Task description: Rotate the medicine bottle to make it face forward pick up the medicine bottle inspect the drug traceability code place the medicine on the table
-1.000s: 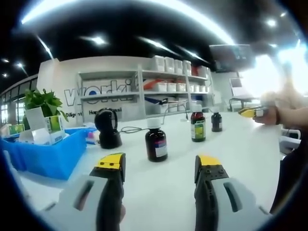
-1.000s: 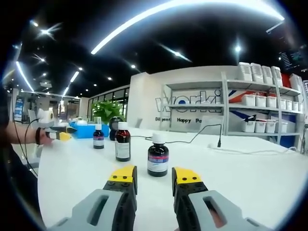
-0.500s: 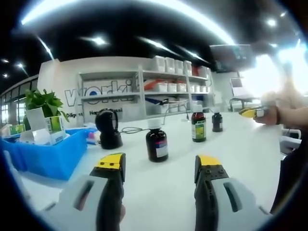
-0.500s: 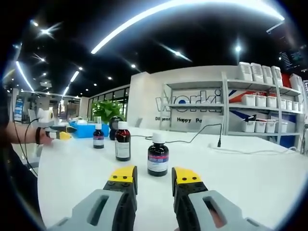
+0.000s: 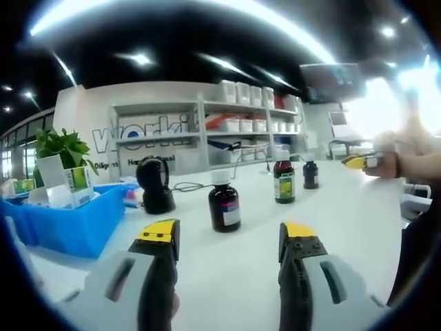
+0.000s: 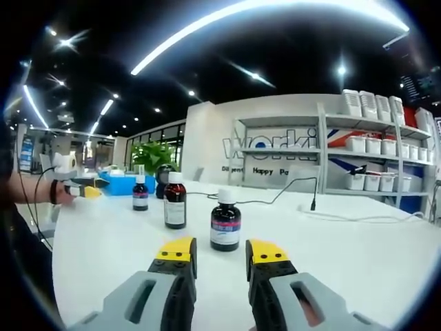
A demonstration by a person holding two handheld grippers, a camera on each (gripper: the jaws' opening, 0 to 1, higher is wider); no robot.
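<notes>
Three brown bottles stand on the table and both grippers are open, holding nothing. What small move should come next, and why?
Probably ease the right gripper forward around the nearest bottle. It stands upright just beyond the open jaws, roughly centred between them, untouched, so closing in on it looks like the shortest way to start turning it.

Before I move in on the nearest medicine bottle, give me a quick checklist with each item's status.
1. Right gripper open: ok.
2. Left gripper open: ok.
3. Nearest medicine bottle upright on the white table: ok.
4. That bottle lined up between the right jaws: ok.
5. Room beside it, apart from the second bottle: ok.
6. Traceability code readable: cannot tell, label too small.
</notes>
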